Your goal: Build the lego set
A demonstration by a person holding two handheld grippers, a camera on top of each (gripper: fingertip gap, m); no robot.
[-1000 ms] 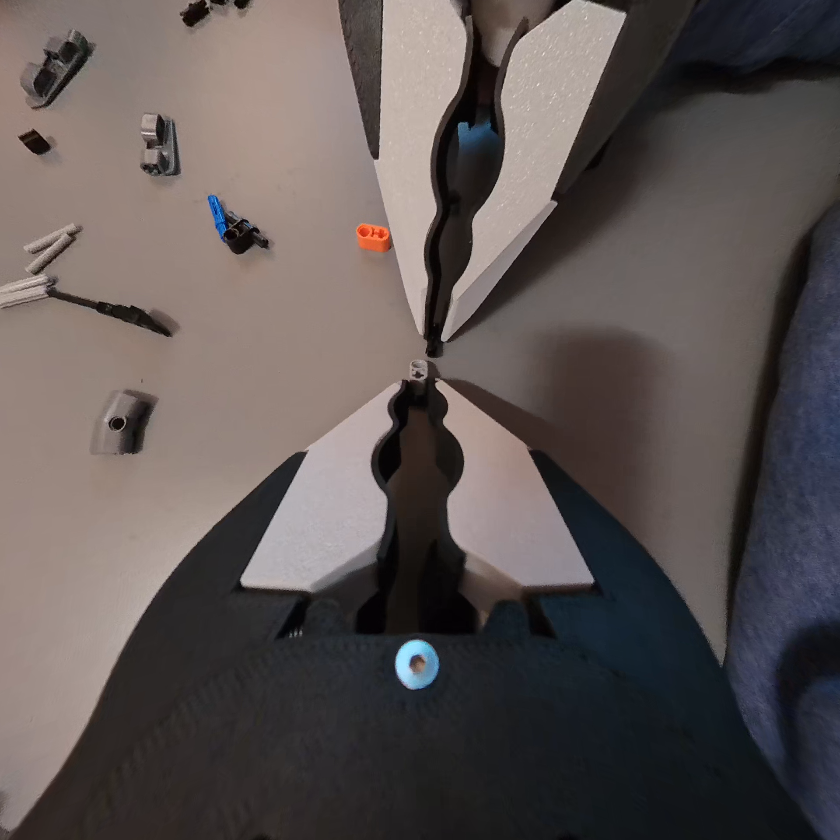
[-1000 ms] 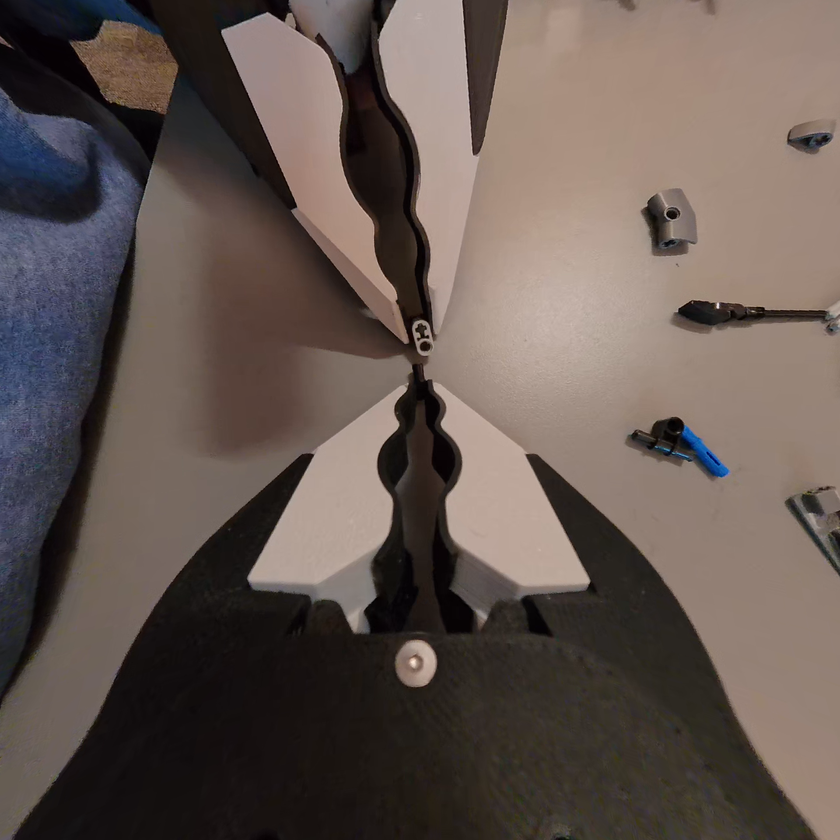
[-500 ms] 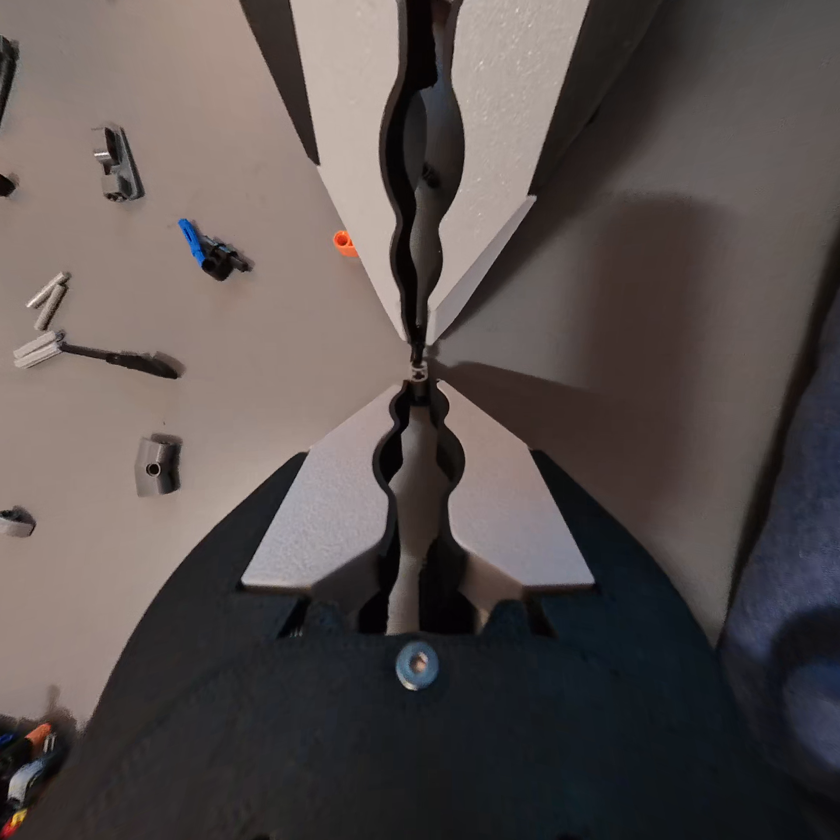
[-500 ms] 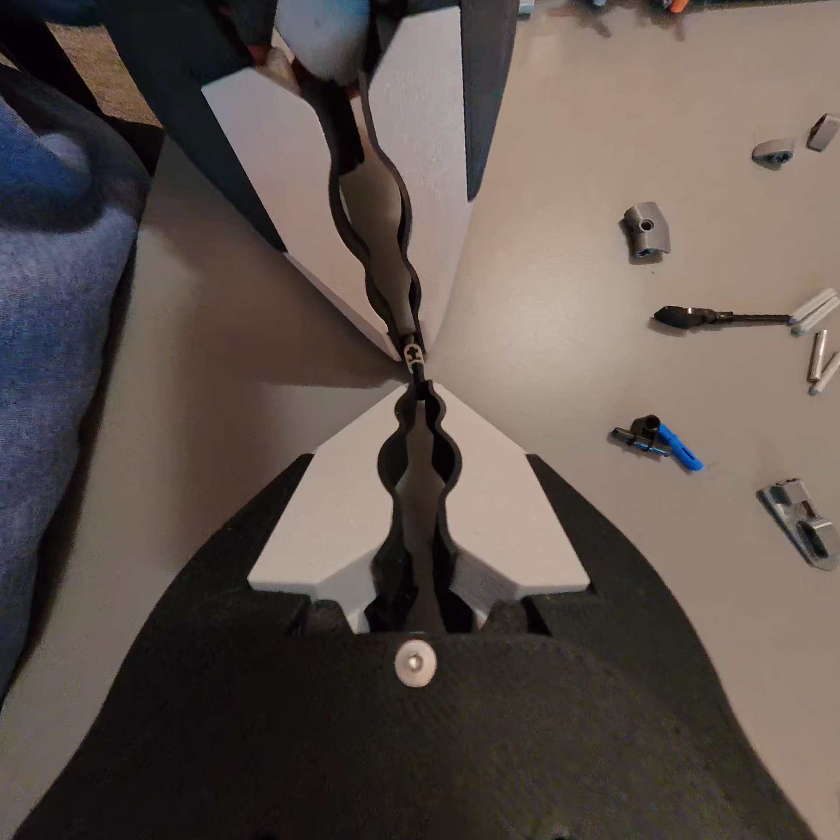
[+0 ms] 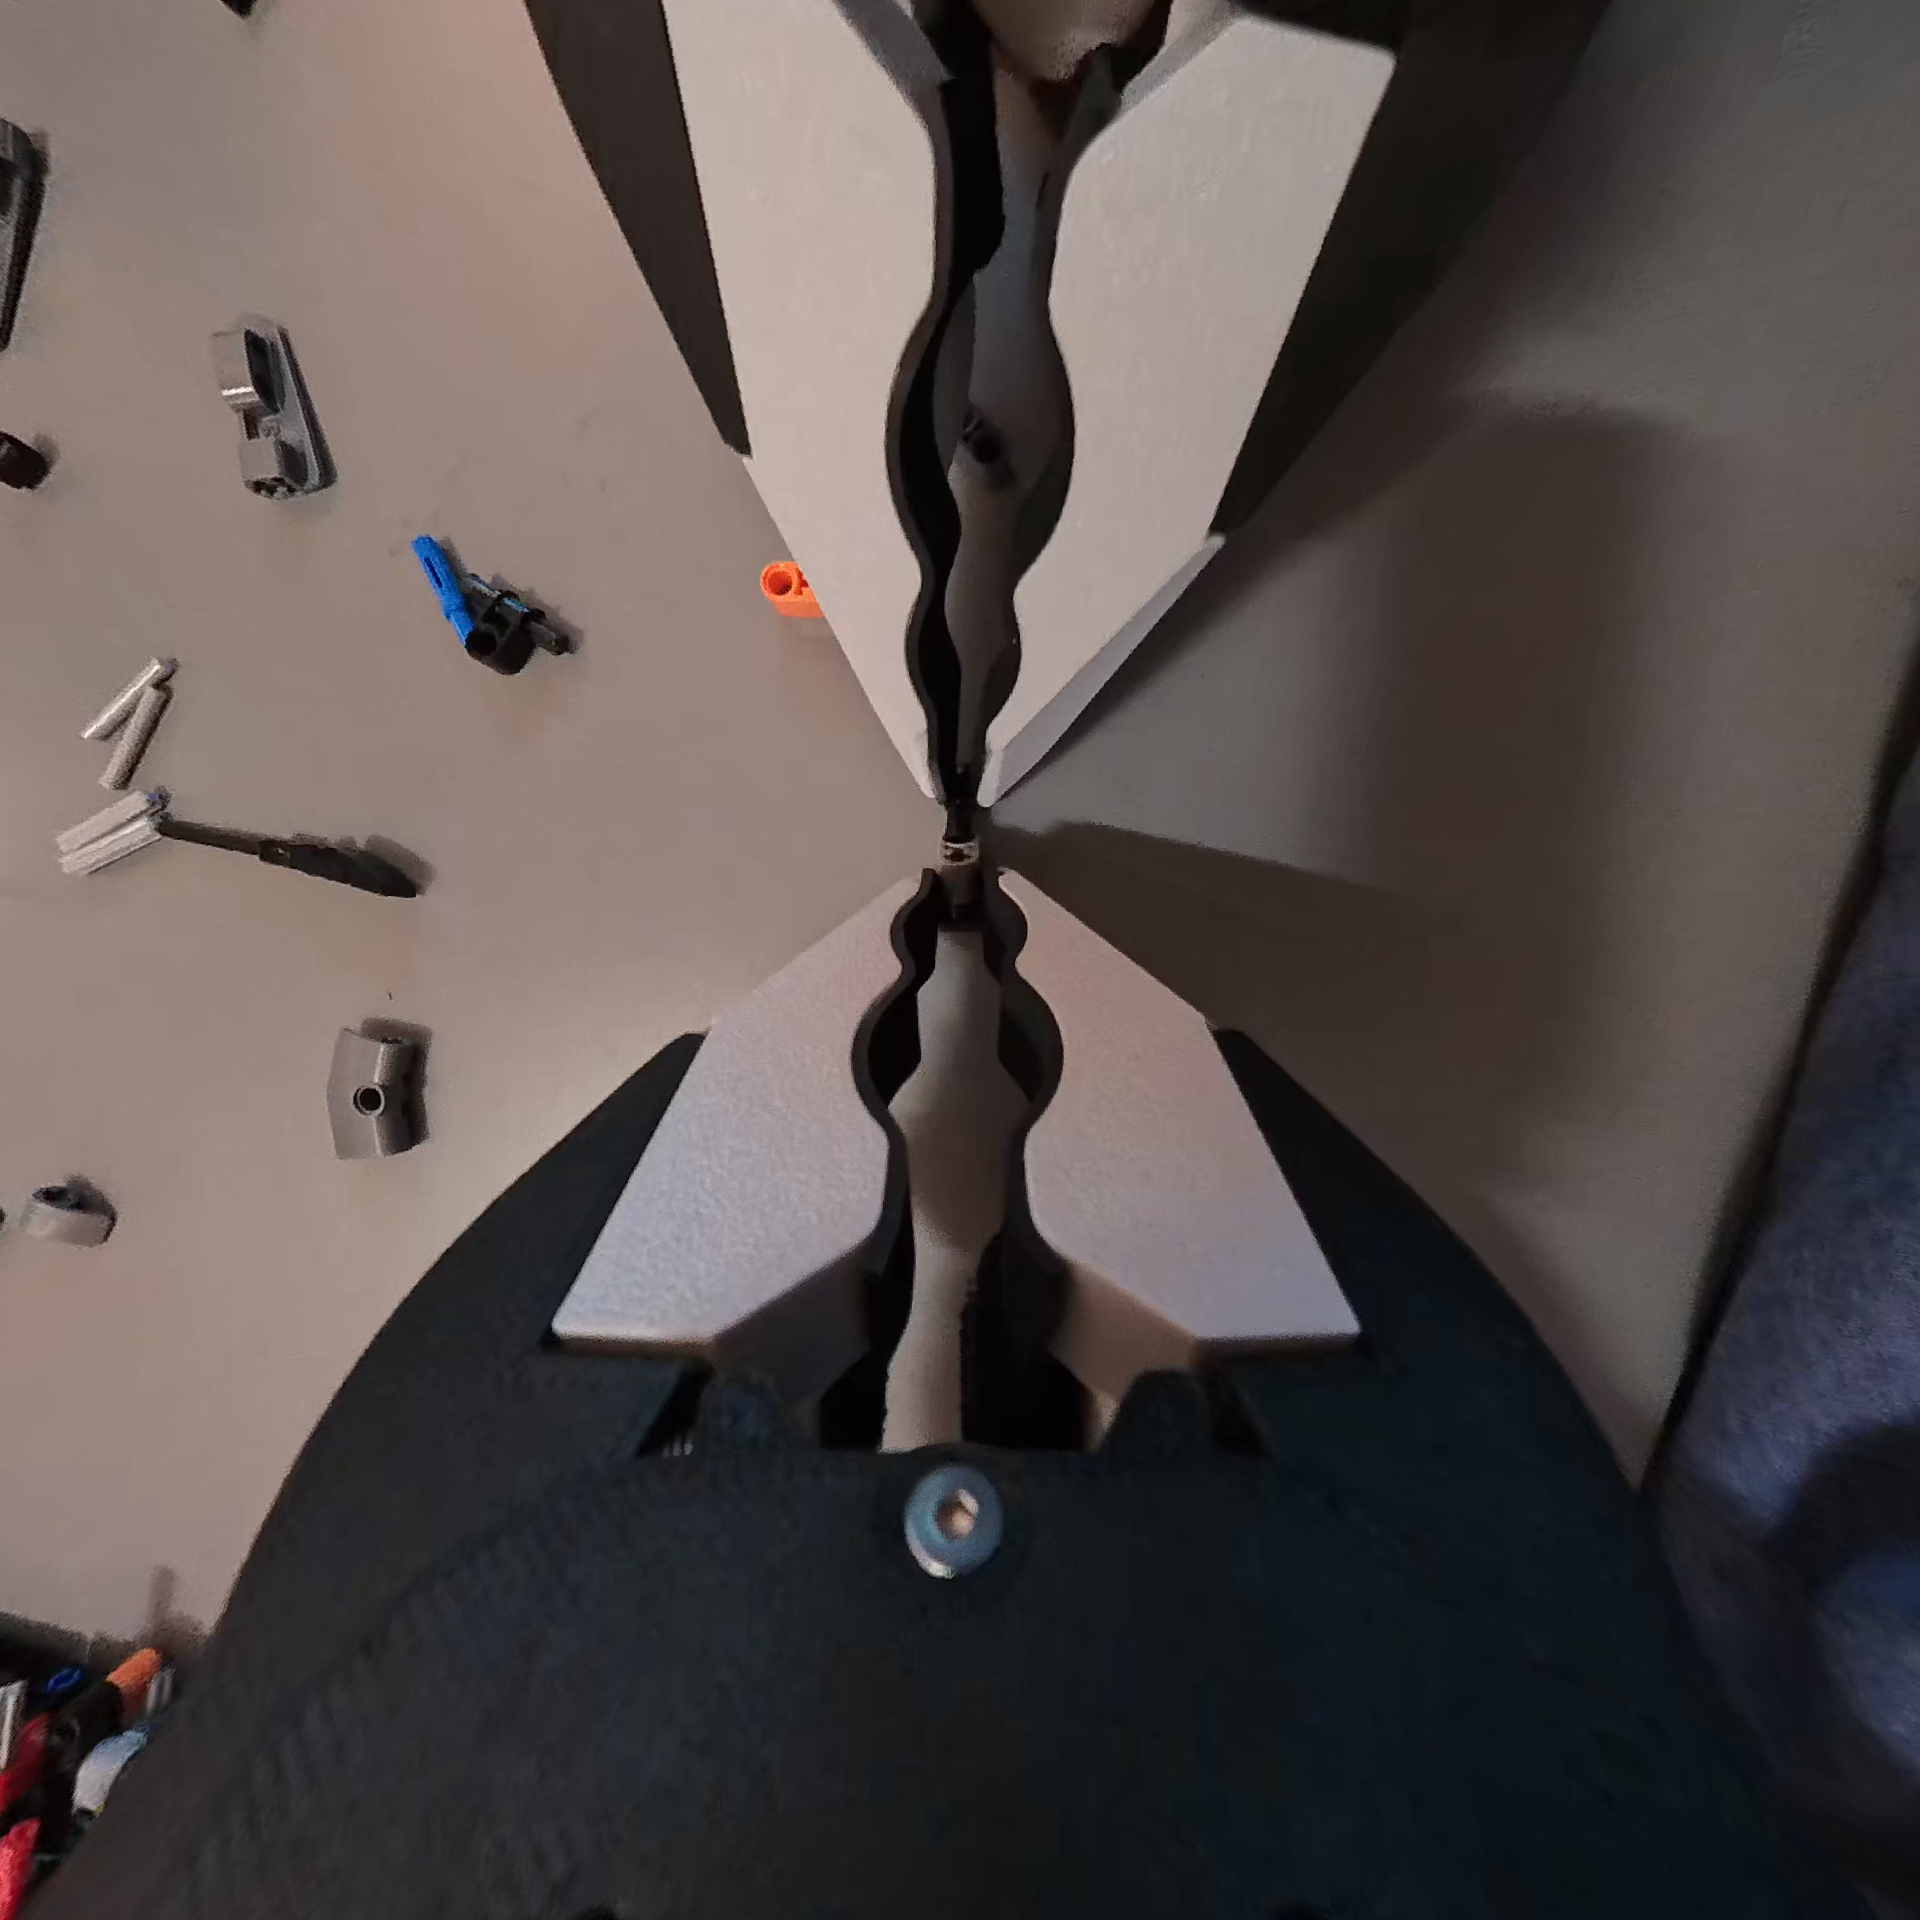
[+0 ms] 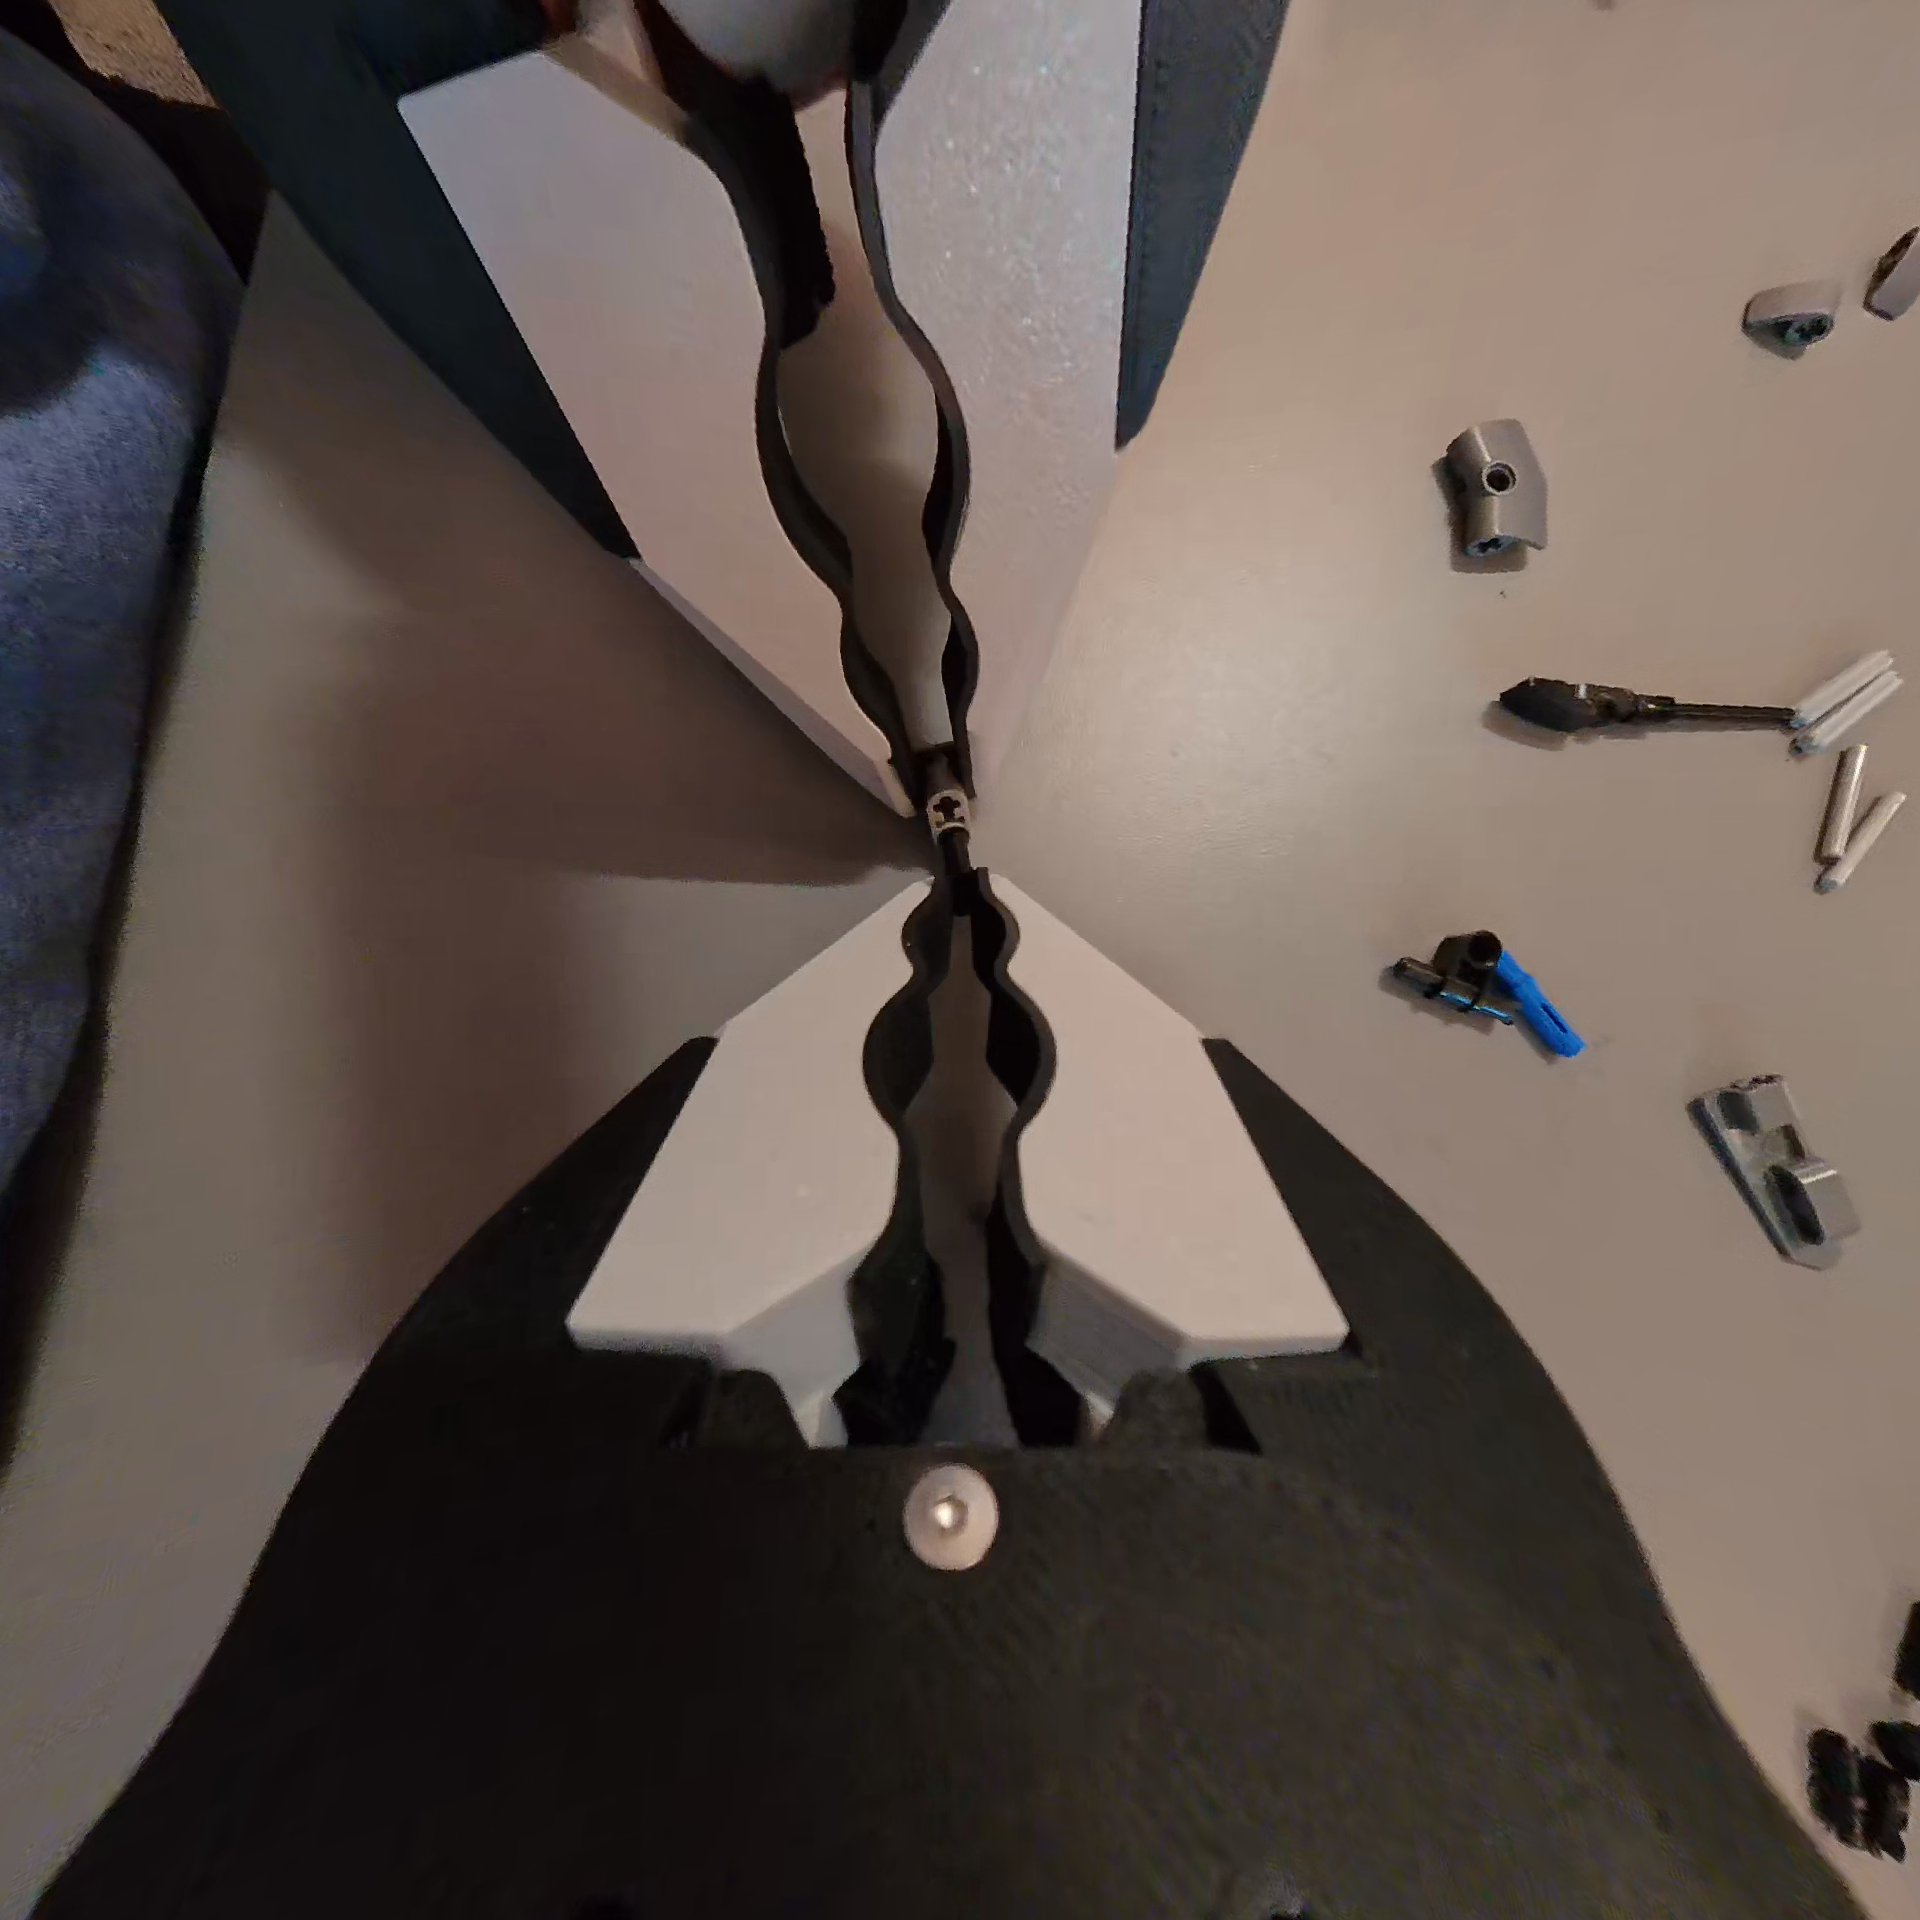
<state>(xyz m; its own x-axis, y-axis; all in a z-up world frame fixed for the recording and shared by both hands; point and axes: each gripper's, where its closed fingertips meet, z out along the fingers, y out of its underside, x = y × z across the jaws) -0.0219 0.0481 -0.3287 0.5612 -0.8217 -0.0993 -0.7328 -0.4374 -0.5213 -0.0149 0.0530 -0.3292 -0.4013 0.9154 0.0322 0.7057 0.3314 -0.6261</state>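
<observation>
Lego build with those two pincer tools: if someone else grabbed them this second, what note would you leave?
Left gripper: jaws shut on a small grey connector.
Right gripper: jaws shut on a black pin.
The two face each other tip to tip above the table, and the pin meets the connector. I cannot tell whether it is fully seated.
Left to do: press the pin home, then add the loose parts: blue-and-black pin piece, orange piece, grey curved piece.
</observation>
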